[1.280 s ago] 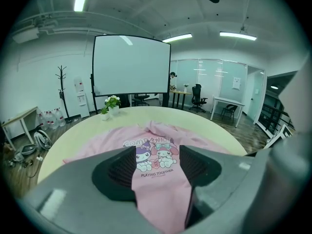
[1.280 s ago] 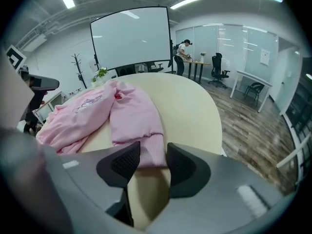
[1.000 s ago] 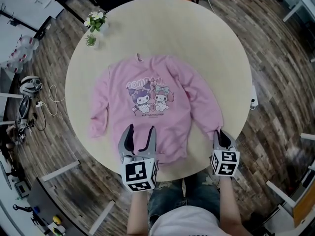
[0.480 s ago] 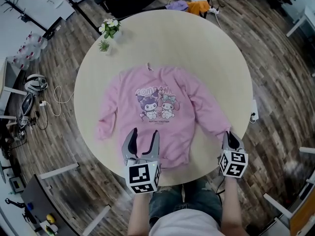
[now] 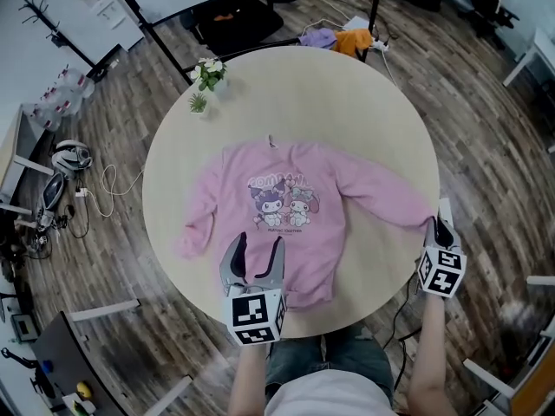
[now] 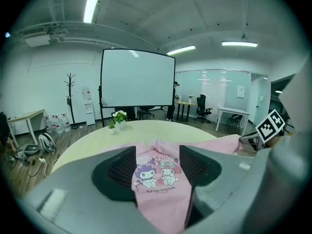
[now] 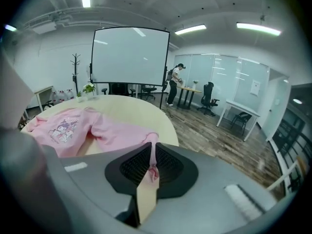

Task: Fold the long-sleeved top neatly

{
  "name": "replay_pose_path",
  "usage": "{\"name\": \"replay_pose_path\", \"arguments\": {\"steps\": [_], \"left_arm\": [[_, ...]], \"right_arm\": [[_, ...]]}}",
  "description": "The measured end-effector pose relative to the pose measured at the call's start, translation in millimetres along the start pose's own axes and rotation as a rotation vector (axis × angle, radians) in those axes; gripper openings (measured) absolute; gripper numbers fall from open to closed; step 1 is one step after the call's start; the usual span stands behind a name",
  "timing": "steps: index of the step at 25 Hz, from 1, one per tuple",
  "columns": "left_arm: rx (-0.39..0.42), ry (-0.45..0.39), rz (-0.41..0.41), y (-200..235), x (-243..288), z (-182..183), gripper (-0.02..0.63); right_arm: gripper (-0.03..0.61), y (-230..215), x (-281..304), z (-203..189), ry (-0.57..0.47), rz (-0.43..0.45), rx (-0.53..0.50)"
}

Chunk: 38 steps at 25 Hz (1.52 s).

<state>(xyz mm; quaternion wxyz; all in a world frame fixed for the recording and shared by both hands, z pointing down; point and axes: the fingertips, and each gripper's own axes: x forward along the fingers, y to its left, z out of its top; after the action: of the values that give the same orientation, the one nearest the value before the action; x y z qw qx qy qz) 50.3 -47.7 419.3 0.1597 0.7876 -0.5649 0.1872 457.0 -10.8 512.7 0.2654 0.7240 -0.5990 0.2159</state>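
While the pink long-sleeved top lies face up on the round table, collar toward 12 o'clock and hem toward 6 o'clock nearest the person, the right gripper is clenched on the cuff of one sleeve at the table's edge, around 4 o'clock. That sleeve lies stretched out in a nearly straight line from the shoulder to the jaws, its long axis running from the chest print toward 4 o'clock. The left gripper hovers with its jaws spread and nothing between them, just above the hem at 6 o'clock. The other sleeve lies slack toward 8 o'clock, nearer the left gripper. By my reading, the held sleeve would have to travel back toward 10 o'clock to fold across the body
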Motion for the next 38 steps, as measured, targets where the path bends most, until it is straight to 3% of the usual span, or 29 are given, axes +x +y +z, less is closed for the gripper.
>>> {"name": "replay_pose_path", "arguments": {"steps": [12, 19, 26, 38], "left_arm": [[0.015, -0.059, 0.002, -11, 3, 38, 0.279], [0.010, -0.081, 0.018, -18, -3, 49, 0.279], [-0.019, -0.114, 0.078, -6, -22, 50, 0.279], [-0.089, -0.147, 0.227, 49, -76, 33, 0.279]], "right_arm": [[0.049, -93, 4, 63, -0.058, -0.134, -0.058], [0.051, -112, -10, 80, -0.080, -0.123, -0.030], [0.051, -57, -18, 126, -0.155, 0.000, -0.083], [0.051, 104, -18, 196, -0.195, 0.289, -0.141]]}}
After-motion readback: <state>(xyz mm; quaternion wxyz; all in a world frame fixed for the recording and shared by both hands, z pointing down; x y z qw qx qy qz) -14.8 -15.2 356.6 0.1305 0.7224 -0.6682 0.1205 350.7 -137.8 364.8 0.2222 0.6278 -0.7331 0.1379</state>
